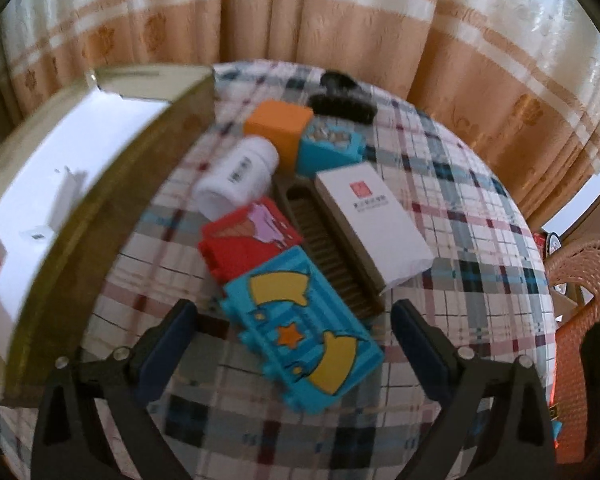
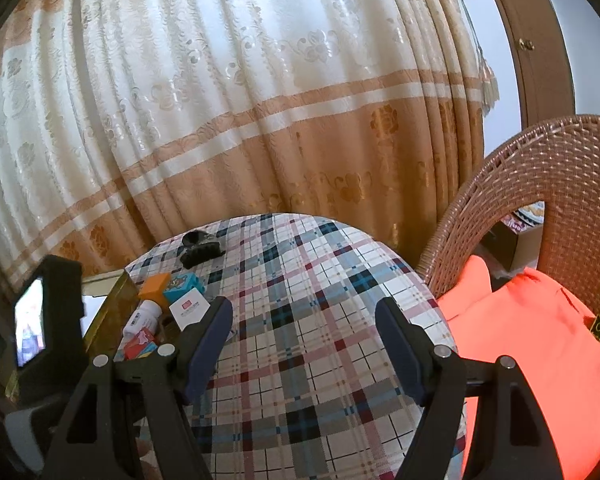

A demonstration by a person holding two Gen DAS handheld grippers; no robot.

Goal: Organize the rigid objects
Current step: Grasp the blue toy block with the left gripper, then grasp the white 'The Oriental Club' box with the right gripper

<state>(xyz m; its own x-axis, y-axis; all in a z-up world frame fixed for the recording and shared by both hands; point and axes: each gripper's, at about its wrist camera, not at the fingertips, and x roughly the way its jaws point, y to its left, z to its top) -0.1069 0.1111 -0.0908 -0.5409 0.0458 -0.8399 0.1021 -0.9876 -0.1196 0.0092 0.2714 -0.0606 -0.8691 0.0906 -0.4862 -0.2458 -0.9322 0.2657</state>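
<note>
On the plaid tablecloth (image 1: pixel 460 208) lies a cluster of objects. A blue toy block with yellow moons and an orange star (image 1: pixel 304 332) lies nearest, between the fingers of my open left gripper (image 1: pixel 294 312). Behind it are a red block (image 1: pixel 244 244), a white bottle on its side (image 1: pixel 240 172), a brush (image 1: pixel 332 252), a white box (image 1: pixel 372 216), an orange cube (image 1: pixel 280 124), a smaller blue block (image 1: pixel 328 148) and a black hair clip (image 1: pixel 342 106). My right gripper (image 2: pixel 302 316) is open and empty above bare cloth; the cluster (image 2: pixel 160 312) lies to its left.
A gold-rimmed box with a white inside (image 1: pixel 56 200) stands left of the cluster. A wicker chair (image 2: pixel 540 184) with an orange cushion (image 2: pixel 520 340) stands right of the table. A curtain (image 2: pixel 260 100) hangs behind. The left gripper's body with its screen (image 2: pixel 40 320) shows at left.
</note>
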